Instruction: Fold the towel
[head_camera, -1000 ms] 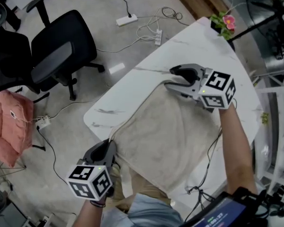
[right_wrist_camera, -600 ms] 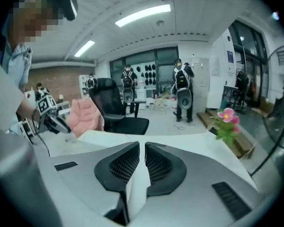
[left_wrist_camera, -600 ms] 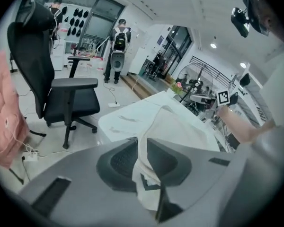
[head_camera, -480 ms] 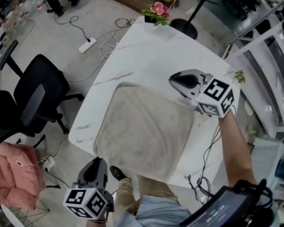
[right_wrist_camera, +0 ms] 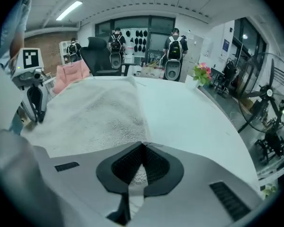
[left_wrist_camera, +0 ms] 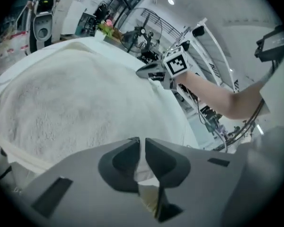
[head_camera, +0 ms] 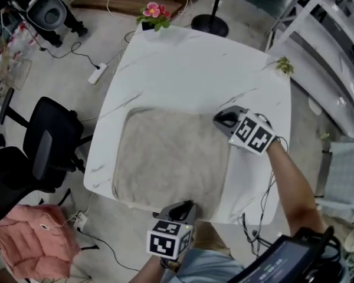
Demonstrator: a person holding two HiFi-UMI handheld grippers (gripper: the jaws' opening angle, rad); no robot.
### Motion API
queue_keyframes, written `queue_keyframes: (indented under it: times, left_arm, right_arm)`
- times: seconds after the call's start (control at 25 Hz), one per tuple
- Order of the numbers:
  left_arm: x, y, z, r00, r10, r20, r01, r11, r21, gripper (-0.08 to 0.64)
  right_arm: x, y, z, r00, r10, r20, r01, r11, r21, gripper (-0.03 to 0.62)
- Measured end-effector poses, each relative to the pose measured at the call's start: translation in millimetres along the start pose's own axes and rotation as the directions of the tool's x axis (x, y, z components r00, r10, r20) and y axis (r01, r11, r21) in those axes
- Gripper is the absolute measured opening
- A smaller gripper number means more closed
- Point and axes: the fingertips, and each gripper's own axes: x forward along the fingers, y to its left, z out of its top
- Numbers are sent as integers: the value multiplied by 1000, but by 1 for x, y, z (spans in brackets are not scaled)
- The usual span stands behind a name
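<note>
A beige towel (head_camera: 168,158) lies spread flat on the white marble table (head_camera: 194,63). My right gripper (head_camera: 221,118) is at the towel's far right corner. In the right gripper view the jaws (right_wrist_camera: 143,145) are shut, with the towel (right_wrist_camera: 99,112) corner pinched at their tips. My left gripper (head_camera: 184,205) is at the towel's near edge by the table's front. Its jaws (left_wrist_camera: 141,140) have just been closing; a thin slit is left and pale cloth of the towel (left_wrist_camera: 75,98) fills it. Each gripper shows in the other's view: right gripper (left_wrist_camera: 146,72), left gripper (right_wrist_camera: 35,103).
A flower pot (head_camera: 153,13) stands at the table's far corner and a small plant (head_camera: 283,66) at its right corner. On the floor to the left are a black office chair (head_camera: 47,146), a pink bundle (head_camera: 29,240) and a power strip (head_camera: 97,72) with cables.
The head view has swung round. My left gripper moved from the towel's near left corner rightward along its near edge. The right gripper's open jaws have shut. The towel has settled flat.
</note>
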Motion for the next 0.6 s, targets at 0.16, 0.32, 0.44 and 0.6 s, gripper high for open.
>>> queue_keyframes:
  times: [0.16, 0.32, 0.44, 0.6]
  left_arm:
    - [7, -1, -6, 999, 3, -34, -3, 1000, 0, 36]
    - [18, -6, -1, 999, 6, -52, -3, 999, 44, 35]
    - [28, -15, -1, 998, 2, -69, 4, 997, 80, 35]
    - [44, -31, 0, 995, -14, -97, 25, 992, 120, 35]
  right_arm:
    - [2, -11, -5, 1000, -2, -4, 2, 1000, -5, 15]
    - [0, -23, -12, 1000, -6, -18, 6, 1000, -7, 15]
    - [-5, -30, -23, 1000, 2, -27, -1, 1000, 14, 15]
    - [-15, -38, -39, 999, 6, -38, -5, 1000, 30, 15]
